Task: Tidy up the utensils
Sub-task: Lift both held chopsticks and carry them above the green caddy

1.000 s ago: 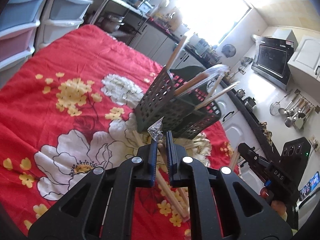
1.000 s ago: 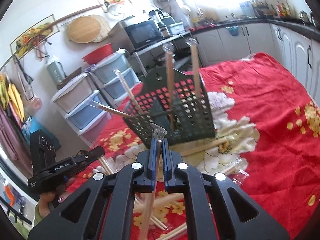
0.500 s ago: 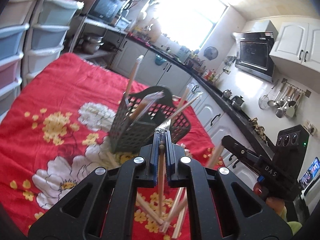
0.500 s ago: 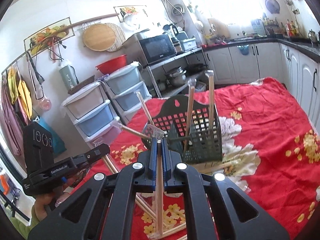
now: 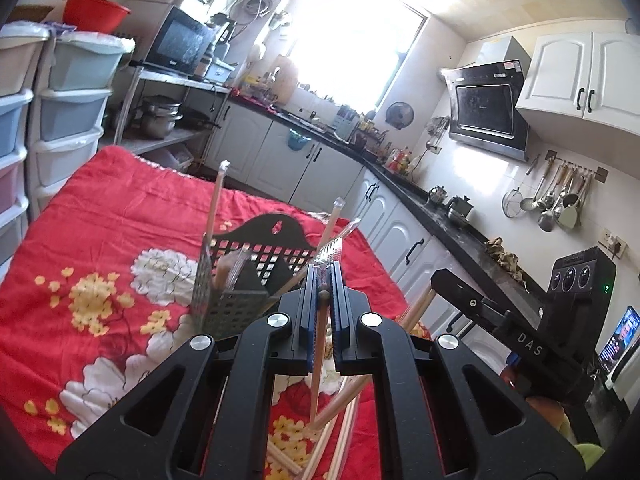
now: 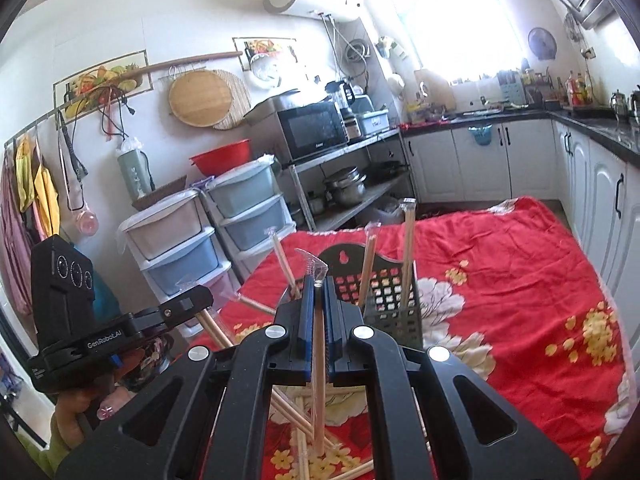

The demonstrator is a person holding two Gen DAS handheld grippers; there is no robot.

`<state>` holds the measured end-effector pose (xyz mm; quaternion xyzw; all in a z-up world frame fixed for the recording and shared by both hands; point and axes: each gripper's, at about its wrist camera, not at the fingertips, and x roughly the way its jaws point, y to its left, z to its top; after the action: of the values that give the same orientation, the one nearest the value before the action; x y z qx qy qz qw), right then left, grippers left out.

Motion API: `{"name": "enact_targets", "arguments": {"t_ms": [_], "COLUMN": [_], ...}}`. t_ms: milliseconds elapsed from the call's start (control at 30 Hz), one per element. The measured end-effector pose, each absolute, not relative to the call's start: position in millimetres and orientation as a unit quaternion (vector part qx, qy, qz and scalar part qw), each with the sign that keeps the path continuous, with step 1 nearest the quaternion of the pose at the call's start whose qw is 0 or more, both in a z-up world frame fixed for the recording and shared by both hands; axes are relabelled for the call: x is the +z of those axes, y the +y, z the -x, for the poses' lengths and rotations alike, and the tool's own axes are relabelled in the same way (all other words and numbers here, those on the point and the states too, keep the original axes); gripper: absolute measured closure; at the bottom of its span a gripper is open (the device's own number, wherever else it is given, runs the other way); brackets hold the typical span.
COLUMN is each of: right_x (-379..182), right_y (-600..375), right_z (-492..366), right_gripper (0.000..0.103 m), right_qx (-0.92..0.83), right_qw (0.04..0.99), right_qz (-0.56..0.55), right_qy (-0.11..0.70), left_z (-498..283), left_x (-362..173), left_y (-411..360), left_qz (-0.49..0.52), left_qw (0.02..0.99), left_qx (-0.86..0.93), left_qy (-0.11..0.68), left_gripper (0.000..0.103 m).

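Observation:
A dark green perforated utensil basket (image 5: 240, 280) stands on the red floral cloth, also in the right wrist view (image 6: 384, 292), with several wrapped chopstick pairs standing in it. My left gripper (image 5: 323, 292) is shut on a wrapped chopstick pair (image 5: 318, 360) that hangs down, raised above the cloth near the basket. My right gripper (image 6: 317, 296) is shut on another wrapped chopstick pair (image 6: 319, 380), also hanging down. More wrapped chopsticks (image 6: 296, 420) lie loose on the cloth below both grippers.
The red floral cloth (image 5: 100, 240) covers the table. Plastic drawer units (image 6: 180, 248) stand at the table's far side. White kitchen cabinets (image 6: 500, 164) and a black counter run along the wall. The other gripper shows in each view (image 5: 520, 340) (image 6: 100, 340).
Both grippers have risen and tilted up, lifting their chopstick pairs off the cloth so they hang down. The basket now sits lower and farther in both views.

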<state>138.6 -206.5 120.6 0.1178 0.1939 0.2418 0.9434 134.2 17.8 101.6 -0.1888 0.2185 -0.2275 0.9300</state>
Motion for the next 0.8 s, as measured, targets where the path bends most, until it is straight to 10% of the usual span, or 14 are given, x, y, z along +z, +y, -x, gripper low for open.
{"name": "enact_targets", "arguments": {"t_ms": [800], "right_x": [174], "right_y": [-216], "right_z": [-159], "right_gripper": [0.098], "right_qx": [0.206], "right_qw": [0.969], "right_qz": [-0.090], "right_qy": [0.106], "left_z": [-159], "left_x": [168], "left_y": [4], "left_qz": [0.164], "left_qw": [0.956], "left_qx": [-0.202], "left_qy": [0.135], "left_gripper": [0.100]}}
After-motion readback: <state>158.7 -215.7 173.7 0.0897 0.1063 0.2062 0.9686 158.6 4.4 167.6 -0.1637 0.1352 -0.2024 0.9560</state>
